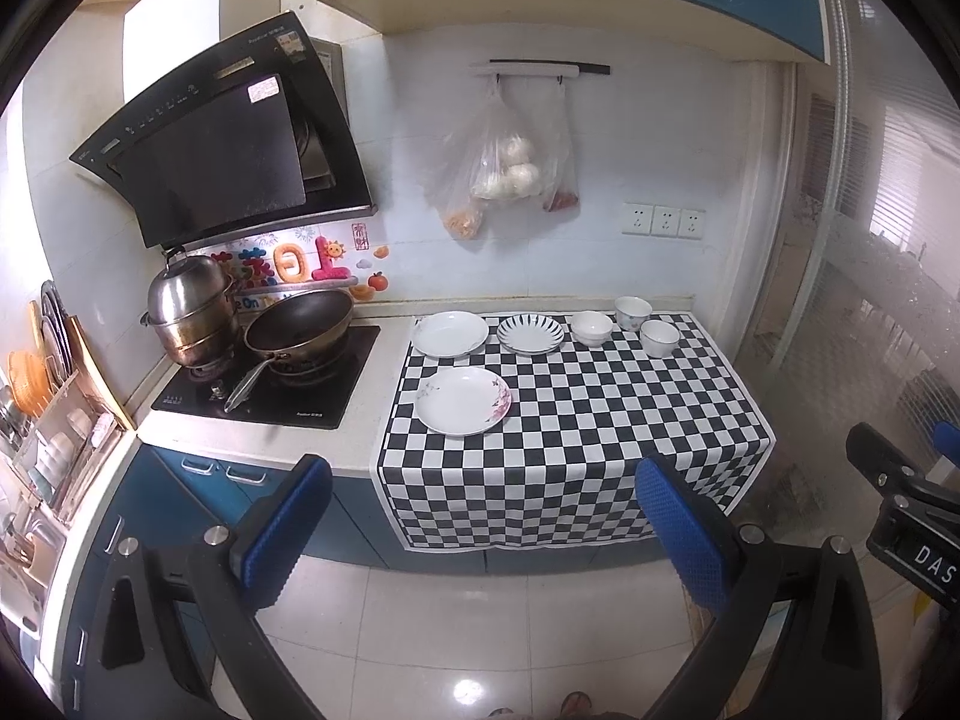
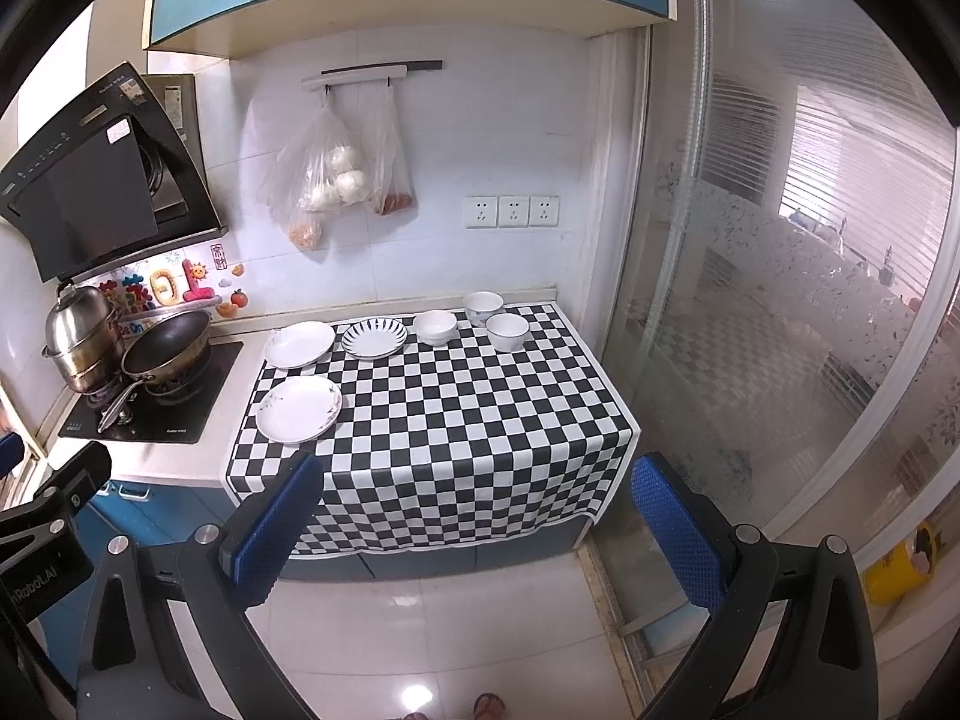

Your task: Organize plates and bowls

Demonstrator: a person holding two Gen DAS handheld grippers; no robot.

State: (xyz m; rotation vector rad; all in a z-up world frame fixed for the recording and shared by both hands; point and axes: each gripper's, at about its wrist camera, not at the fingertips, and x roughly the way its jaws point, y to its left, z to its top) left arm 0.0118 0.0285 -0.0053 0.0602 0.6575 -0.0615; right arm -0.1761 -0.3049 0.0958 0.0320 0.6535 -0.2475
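On the checkered cloth [image 1: 600,420] [image 2: 456,420] lie three plates: a flowered white plate [image 1: 463,401] [image 2: 299,408] nearest, a plain white plate [image 1: 450,333] [image 2: 300,344] behind it, and a blue-striped plate [image 1: 530,334] [image 2: 374,337] to its right. Three white bowls stand at the back right: one low bowl [image 1: 591,327] [image 2: 434,326], one by the wall [image 1: 632,312] [image 2: 482,307], one in front of it [image 1: 659,338] [image 2: 507,332]. My left gripper [image 1: 480,534] and right gripper [image 2: 480,534] hang open over the floor, well short of the counter, both empty.
A wok [image 1: 298,324] [image 2: 168,348] and a steel steamer pot [image 1: 191,315] [image 2: 84,336] sit on the stove at left. A dish rack [image 1: 54,420] stands far left. Plastic bags [image 1: 504,168] hang on the wall. A glass sliding door [image 2: 780,300] bounds the right side.
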